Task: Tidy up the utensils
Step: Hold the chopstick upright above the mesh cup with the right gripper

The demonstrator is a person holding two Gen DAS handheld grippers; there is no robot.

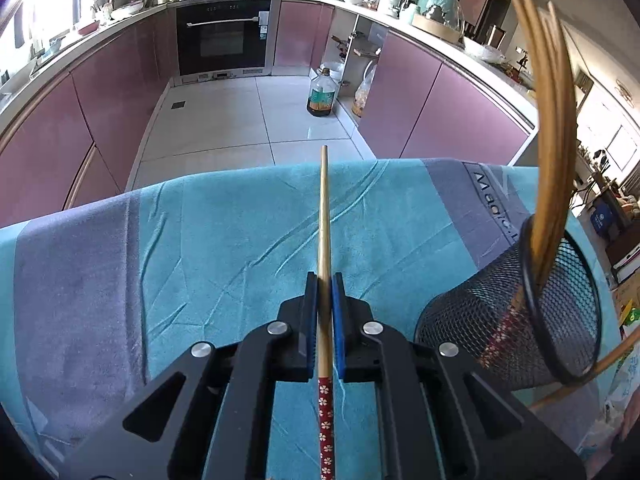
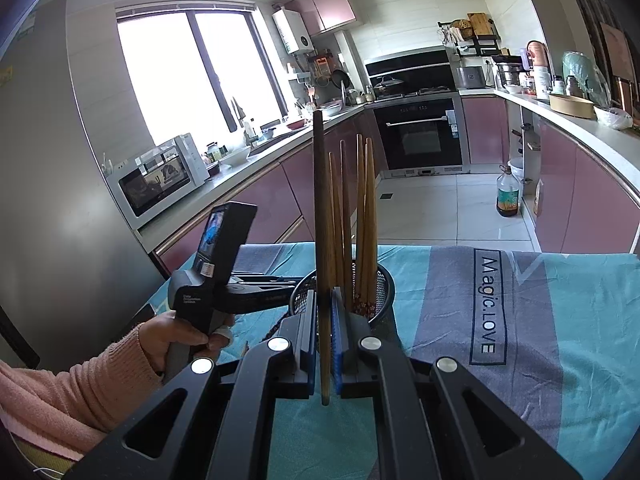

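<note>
My left gripper (image 1: 325, 280) is shut on a wooden chopstick (image 1: 324, 208) with a red flowered end; it points forward over the teal cloth. A black mesh holder (image 1: 520, 320) with several chopsticks (image 1: 556, 120) stands just to its right. My right gripper (image 2: 325, 300) is shut on a darker wooden chopstick (image 2: 320, 200), held upright right in front of the mesh holder (image 2: 382, 284), which has several chopsticks (image 2: 366, 220) standing in it. The left gripper's body (image 2: 216, 272) shows at left in the right wrist view, beside the holder.
The table is covered by a teal and grey cloth (image 2: 520, 320) with a printed label. Beyond its far edge lie a tiled floor, pink cabinets, an oven (image 1: 224, 36) and an oil bottle (image 1: 320, 92). A microwave (image 2: 156, 184) sits on the left counter.
</note>
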